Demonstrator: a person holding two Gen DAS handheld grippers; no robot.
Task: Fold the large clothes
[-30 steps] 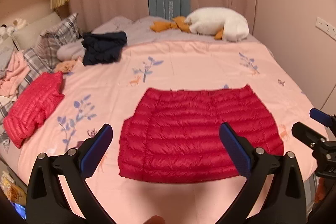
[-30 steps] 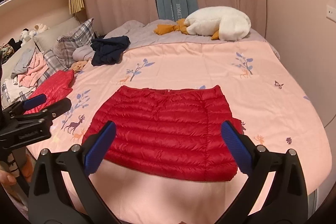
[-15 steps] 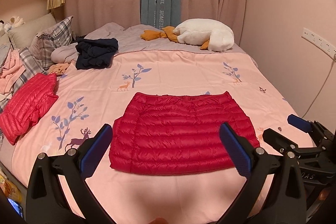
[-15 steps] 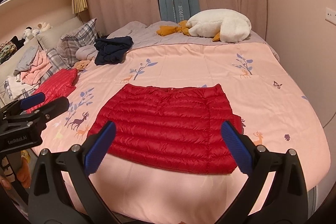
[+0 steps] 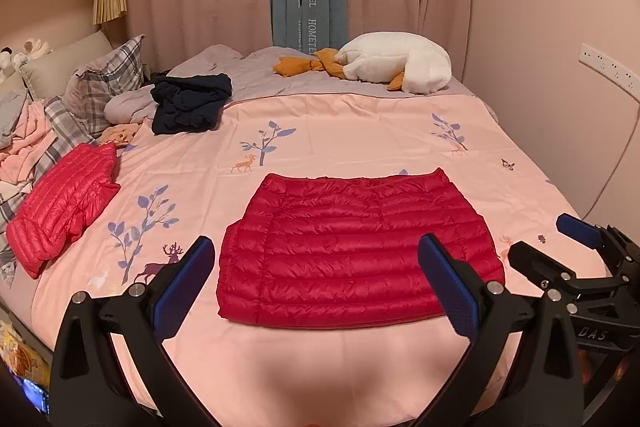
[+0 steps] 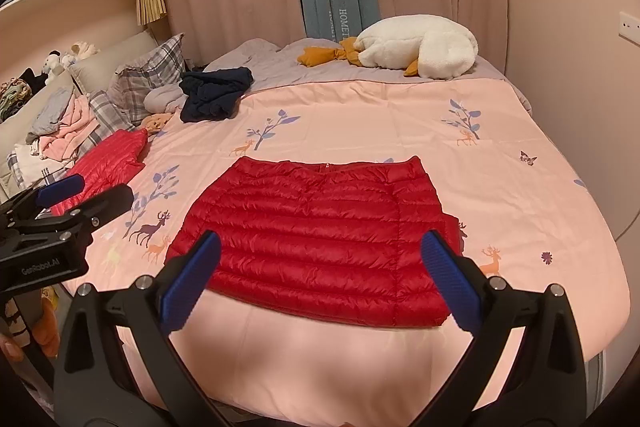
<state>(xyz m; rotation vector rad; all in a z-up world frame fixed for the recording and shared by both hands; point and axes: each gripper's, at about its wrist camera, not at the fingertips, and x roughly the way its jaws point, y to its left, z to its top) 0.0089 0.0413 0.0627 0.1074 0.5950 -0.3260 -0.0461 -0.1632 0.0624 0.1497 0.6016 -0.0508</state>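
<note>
Red jacket lies partly folded on the bed. Both tools, left and right, gape empty; final folds likely remain.

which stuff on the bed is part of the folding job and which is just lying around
Part of the job:
- red puffer jacket, folded flat mid-bed
- left gripper, open
- right gripper, open

Just lying about:
- second red puffer jacket at the left edge
- dark navy garment
- white goose plush
- plaid pillow
- pink clothes heap
</note>
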